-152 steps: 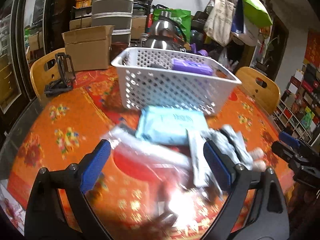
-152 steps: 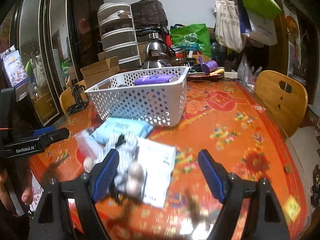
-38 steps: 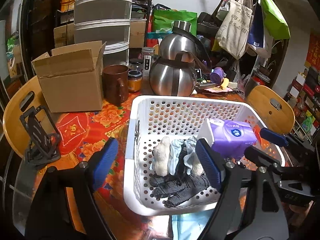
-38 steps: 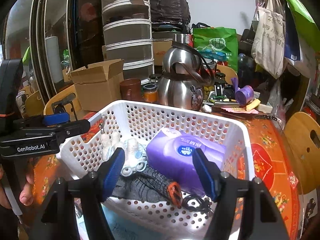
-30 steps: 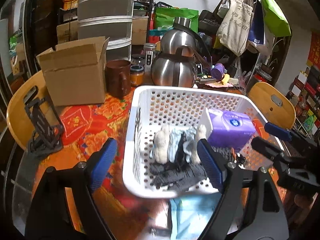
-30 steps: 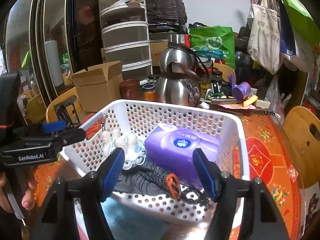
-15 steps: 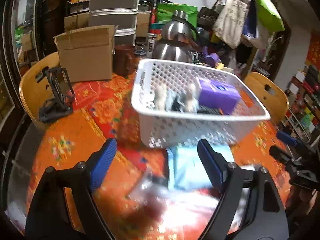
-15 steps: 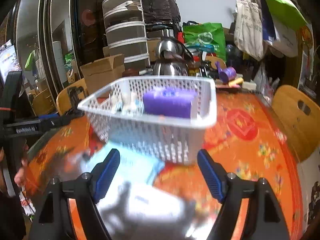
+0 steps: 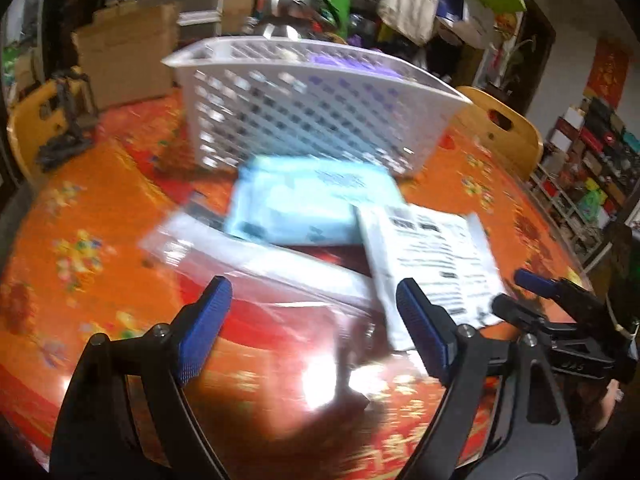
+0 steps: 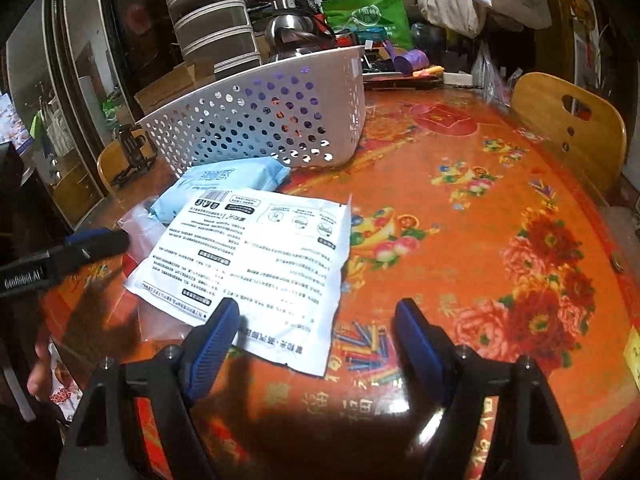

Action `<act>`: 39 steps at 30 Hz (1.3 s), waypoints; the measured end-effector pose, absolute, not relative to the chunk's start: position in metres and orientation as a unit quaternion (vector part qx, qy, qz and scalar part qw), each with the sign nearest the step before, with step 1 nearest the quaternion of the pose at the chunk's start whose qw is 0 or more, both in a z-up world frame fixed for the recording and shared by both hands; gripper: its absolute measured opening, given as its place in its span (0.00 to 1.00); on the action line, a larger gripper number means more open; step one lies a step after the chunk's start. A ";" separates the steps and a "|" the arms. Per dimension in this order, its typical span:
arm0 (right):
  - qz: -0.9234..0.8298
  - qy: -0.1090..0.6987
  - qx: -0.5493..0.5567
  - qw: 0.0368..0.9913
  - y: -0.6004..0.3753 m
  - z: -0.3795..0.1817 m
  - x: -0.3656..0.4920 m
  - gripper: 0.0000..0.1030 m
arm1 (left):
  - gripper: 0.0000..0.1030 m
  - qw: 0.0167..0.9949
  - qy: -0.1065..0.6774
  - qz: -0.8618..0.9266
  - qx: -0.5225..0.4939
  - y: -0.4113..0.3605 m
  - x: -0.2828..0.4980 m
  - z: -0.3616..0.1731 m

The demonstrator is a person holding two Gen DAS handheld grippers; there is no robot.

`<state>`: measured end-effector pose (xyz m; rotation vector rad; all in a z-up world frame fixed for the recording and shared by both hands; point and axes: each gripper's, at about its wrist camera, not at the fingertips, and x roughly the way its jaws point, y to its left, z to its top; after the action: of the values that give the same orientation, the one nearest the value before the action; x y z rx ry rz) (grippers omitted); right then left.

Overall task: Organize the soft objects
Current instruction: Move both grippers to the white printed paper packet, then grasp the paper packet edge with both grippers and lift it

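White printed packet [image 10: 260, 256] lies just ahead-left of gaping right claw [image 10: 316, 344]

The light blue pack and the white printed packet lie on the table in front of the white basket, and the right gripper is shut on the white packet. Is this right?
Not quite. In the right wrist view the right gripper is open and holds nothing; the white packet lies flat beneath it. The blue pack and the packet do lie before the basket on the table.

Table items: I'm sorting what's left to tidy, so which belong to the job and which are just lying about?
Part of the job:
white basket
light blue soft pack
white printed packet
clear plastic bag

Just lying about:
steel kettle
cardboard box
purple cup
black stand
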<state>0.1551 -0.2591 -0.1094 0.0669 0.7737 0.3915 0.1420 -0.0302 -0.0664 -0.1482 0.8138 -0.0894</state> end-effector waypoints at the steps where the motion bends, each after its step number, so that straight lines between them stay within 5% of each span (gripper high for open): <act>1: 0.193 0.375 0.031 0.906 -0.258 -0.111 0.155 0.78 | 0.80 0.912 0.399 -0.053 -0.075 -0.037 0.143 -0.070; 14: 0.215 0.367 -0.005 0.905 -0.234 -0.112 0.158 0.64 | 0.80 0.907 0.411 -0.076 -0.059 -0.070 0.160 -0.090; 17: 0.216 0.366 -0.004 0.905 -0.233 -0.112 0.159 0.63 | 0.73 0.905 0.411 -0.089 -0.058 -0.072 0.166 -0.092; 20: 0.225 0.366 0.000 0.903 -0.233 -0.112 0.159 0.51 | 0.57 0.903 0.412 -0.107 -0.057 -0.076 0.167 -0.095; 22: 0.228 0.366 0.002 0.902 -0.232 -0.112 0.159 0.45 | 0.36 0.903 0.409 -0.119 -0.052 -0.080 0.166 -0.094; 25: 0.228 0.367 0.000 0.902 -0.231 -0.112 0.159 0.43 | 0.27 0.900 0.408 -0.141 -0.056 -0.087 0.164 -0.095; 35: 0.231 0.368 -0.004 0.901 -0.231 -0.113 0.159 0.25 | 0.23 0.902 0.402 -0.156 -0.016 -0.110 0.156 -0.098; 39: 0.231 0.365 0.013 0.902 -0.238 -0.112 0.160 0.11 | 0.22 0.902 0.398 -0.164 -0.025 -0.111 0.154 -0.096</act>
<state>0.1602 -0.2377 -0.1120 0.0259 0.7550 0.4768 0.1544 -0.1111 -0.0965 -0.0508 0.8222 -0.3384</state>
